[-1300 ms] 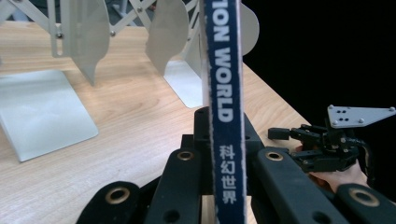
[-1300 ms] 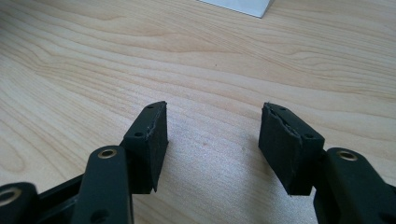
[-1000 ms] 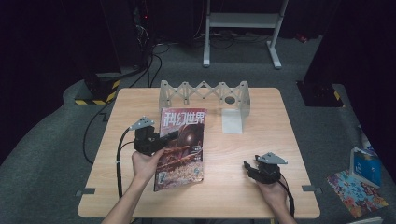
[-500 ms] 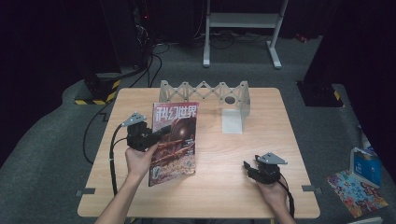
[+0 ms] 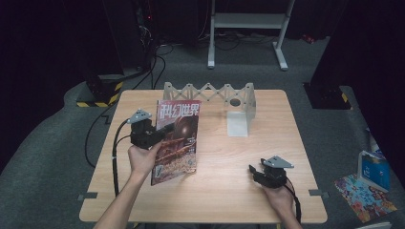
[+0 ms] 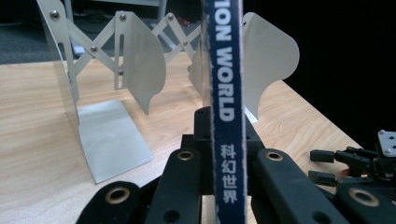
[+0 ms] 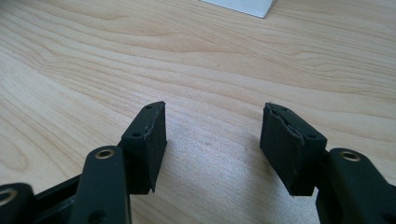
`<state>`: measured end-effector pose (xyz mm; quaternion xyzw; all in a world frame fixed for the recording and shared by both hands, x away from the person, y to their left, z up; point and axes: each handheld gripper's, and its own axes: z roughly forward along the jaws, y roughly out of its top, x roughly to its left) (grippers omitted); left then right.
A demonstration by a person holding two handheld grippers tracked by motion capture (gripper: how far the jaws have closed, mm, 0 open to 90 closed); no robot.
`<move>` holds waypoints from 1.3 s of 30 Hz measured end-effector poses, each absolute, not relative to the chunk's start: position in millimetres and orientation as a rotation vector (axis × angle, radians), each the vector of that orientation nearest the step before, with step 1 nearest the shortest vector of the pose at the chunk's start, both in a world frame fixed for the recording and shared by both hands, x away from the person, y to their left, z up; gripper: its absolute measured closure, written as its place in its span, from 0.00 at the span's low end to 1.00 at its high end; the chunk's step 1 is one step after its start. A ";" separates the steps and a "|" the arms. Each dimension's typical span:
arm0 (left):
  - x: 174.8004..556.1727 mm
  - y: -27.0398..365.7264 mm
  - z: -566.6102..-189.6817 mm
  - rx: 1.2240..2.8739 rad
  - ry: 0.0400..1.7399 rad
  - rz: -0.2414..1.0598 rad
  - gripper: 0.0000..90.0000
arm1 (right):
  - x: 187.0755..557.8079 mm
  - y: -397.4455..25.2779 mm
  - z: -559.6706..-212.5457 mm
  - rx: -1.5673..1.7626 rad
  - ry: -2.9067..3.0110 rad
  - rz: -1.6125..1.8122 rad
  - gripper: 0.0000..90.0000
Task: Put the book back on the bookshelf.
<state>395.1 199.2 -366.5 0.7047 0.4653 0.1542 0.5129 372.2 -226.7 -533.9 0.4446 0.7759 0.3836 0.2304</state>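
Magazine (image 5: 175, 139) is held on edge by the left gripper (image 5: 152, 135), its jaws clamped on the spine, whose blue strip with white lettering runs up between them in the left gripper view (image 6: 225, 116). Taking the metal bookend rack (image 5: 210, 91) at the far edge of the table (image 5: 267, 186) as landmark, the magazine stands on the person's side of it and toward its left end, the upper edge just short of the rack's first plates, the cover tilted and facing the middle of the table. The left hand (image 5: 142, 159) carries the whole weight. The right gripper (image 5: 261, 174) rests low over the bare tabletop well on the near side of the rack and off toward its right end, jaws apart with nothing between the pads (image 7: 149, 135); it plays no part at present. Judged step: the magazine is lifted and upright, being carried toward the rack for shelving, with insertion not yet begun. The next move appears to call for lining the spine up with a gap between two upright plates (image 6: 140, 60), keeping the magazine vertical so the loose pages do not splay, lowering the bottom edge onto the base plate (image 6: 109, 137), and releasing only once the dividers hold it.
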 end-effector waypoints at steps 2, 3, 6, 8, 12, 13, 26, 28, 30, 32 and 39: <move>396.0 198.1 -364.6 1.703 1.115 0.380 0.93 | 372.2 -226.7 -533.9 1.223 2.134 1.055 0.45; 396.5 197.3 -363.6 1.707 1.114 0.385 0.93 | 372.2 -226.7 -533.9 1.223 2.134 1.055 0.45; 397.8 196.1 -360.9 1.713 1.110 0.399 0.93 | 372.2 -226.7 -534.0 1.223 2.134 1.055 0.45; 398.5 196.2 -359.0 1.709 1.110 0.398 0.93 | 372.2 -226.7 -534.0 1.223 2.134 1.055 0.45; 400.7 196.8 -354.4 1.709 1.098 0.418 0.93 | 372.1 -226.5 -533.9 1.226 2.133 1.055 0.45; 401.5 197.0 -353.2 1.707 1.100 0.422 0.93 | 372.1 -226.5 -533.9 1.226 2.133 1.056 0.45; 409.5 196.0 -343.4 1.698 1.113 0.499 0.93 | 371.7 -226.2 -533.9 1.228 2.135 1.057 0.45; 410.2 196.1 -343.4 1.699 1.117 0.504 0.93 | 371.7 -226.2 -533.9 1.225 2.135 1.056 0.45; 411.8 196.5 -343.1 1.705 1.118 0.515 0.93 | 371.7 -226.3 -534.0 1.224 2.135 1.057 0.45; 413.5 197.1 -342.5 1.712 1.118 0.532 0.93 | 371.8 -226.2 -533.9 1.223 2.135 1.057 0.45; 423.6 195.7 -337.4 1.726 1.122 0.567 0.93 | 371.9 -226.2 -533.9 1.218 2.140 1.059 0.45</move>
